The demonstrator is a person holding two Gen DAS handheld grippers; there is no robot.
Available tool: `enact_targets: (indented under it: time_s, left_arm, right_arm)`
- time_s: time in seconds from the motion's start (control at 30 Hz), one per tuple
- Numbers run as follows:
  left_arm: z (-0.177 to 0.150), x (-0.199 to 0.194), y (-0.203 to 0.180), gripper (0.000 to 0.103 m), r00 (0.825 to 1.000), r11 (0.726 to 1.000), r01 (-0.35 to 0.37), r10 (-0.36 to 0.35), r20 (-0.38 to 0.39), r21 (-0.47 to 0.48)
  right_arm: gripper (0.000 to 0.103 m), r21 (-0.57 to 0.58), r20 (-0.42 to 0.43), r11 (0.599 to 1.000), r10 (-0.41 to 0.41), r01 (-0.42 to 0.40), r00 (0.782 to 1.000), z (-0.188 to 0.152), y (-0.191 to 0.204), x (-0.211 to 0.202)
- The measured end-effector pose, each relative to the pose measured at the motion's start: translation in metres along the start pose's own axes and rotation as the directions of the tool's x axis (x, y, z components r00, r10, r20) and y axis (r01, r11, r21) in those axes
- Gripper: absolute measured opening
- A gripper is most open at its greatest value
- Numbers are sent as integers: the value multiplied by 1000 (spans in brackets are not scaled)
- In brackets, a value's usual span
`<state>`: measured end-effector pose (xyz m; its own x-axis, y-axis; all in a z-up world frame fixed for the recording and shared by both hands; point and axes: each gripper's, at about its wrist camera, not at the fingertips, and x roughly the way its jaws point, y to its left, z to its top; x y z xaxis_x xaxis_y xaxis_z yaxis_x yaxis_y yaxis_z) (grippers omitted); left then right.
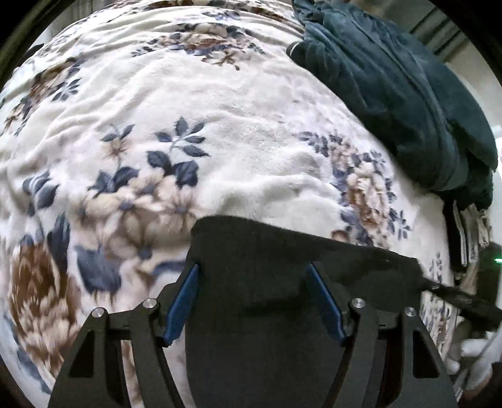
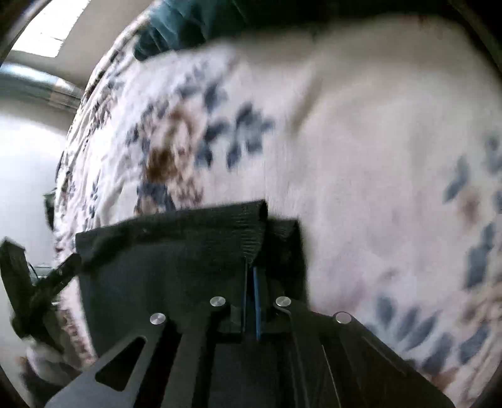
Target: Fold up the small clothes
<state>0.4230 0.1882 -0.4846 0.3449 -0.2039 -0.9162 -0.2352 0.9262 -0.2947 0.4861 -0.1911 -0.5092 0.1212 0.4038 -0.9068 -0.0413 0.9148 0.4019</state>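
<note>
A small black garment (image 1: 266, 266) hangs over the flowered blanket (image 1: 219, 125). In the left wrist view my left gripper (image 1: 254, 273) has its blue-padded fingers (image 1: 185, 298) spread wide, with the black cloth lying between them and over their tips. In the blurred right wrist view my right gripper (image 2: 252, 273) is shut on a ribbed edge of the black garment (image 2: 188, 238), holding it up above the blanket (image 2: 360, 157). The right gripper also shows at the right edge of the left wrist view (image 1: 464, 301), pulling the cloth taut.
A pile of dark teal clothes (image 1: 392, 94) lies on the blanket at the back right, seen again at the top of the right wrist view (image 2: 182, 25). More folded fabric (image 1: 470, 232) sits below it at the bed's edge. A white-gloved hand (image 1: 477, 354) shows low right.
</note>
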Motion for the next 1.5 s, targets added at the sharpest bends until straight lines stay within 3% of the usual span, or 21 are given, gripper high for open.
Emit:
enact_targets:
  time_s: [0.1,0.2,0.33,0.43,0.47,0.5,0.57,0.6,0.63,0.67,0.7,0.73,0.9,1.03,1.13,1.17,1.2,1.27,1.37,1.4,1.5]
  left_arm:
    - [4,6,1,68,1000,1000,-14,14,-6,20]
    - [5,9,6,68,1000,1000,-18,18,-8,1]
    - [2,6,13,68,1000,999,-5,4,-2,-41]
    - [2,7,14,68,1000,998,14,-14,-2,-55]
    - [4,8,13,68,1000,999,13,-13,-2,-52]
    - [6,10,13,68,1000,999,16,-16,-1,-46]
    - [11,11,11,67,1000,999,20,-20,23,-34]
    - [13,11,11,63,999,999,32,-31,43,-26]
    - [15,11,11,54,997,999,41,-40,62,-21]
    - [18,13,12,31,997,999,42,-40,68,-17]
    - [20,14,14,20,996,998,56,-54,71,-24]
    - [22,14,17,18,995,997,70,-67,77,-32]
    - [37,26,27,10,998,999,26,-23,62,-45]
    - [46,42,39,11,999,994,46,-47,-6,-94]
    - [40,20,45,17,988,979,150,-152,-6,-135]
    - [36,11,48,34,983,972,183,-184,7,-146]
    - [26,-3,53,63,968,954,251,-249,33,-166]
    - [3,-19,62,84,940,917,342,-335,68,-205]
    - [-34,-12,72,84,905,866,413,-424,24,-280]
    - [-46,-7,73,84,906,867,405,-423,3,-289]
    - [-74,10,73,84,890,850,411,-452,-54,-331]
  right_arm:
    - [3,3,99,1000,-18,18,995,5,2,-21]
    - [3,6,124,998,-58,58,991,10,2,-21]
    - [3,74,1,997,-8,8,1000,20,-15,5]
    - [8,159,10,985,69,-70,998,18,-31,1]
    - [20,169,14,982,77,-78,997,17,-33,0]
    - [40,173,15,980,101,-102,995,16,-35,-2]
    - [55,172,3,976,135,-134,991,16,-35,3]
    - [55,173,-11,974,151,-147,988,17,-35,9]
    - [55,177,-31,973,154,-146,988,19,-34,17]
    - [54,180,-41,972,159,-150,986,21,-34,24]
    - [24,173,-16,972,166,-161,986,23,-33,28]
    - [8,138,47,982,122,-128,991,24,-28,25]
    - [8,69,157,997,26,-38,987,25,-9,7]
    - [8,78,72,996,-42,36,997,31,-9,30]
    - [18,101,-28,995,16,-13,999,42,-16,36]
    - [31,114,-42,992,64,-59,997,42,-20,31]
    - [49,125,-52,987,105,-98,993,41,-25,24]
    - [66,145,-67,967,221,-210,973,33,-39,12]
    - [72,162,-177,951,292,-265,940,12,-61,21]
    - [72,165,-221,950,298,-266,929,5,-65,30]
    - [72,218,-298,898,435,-383,850,-18,-70,60]
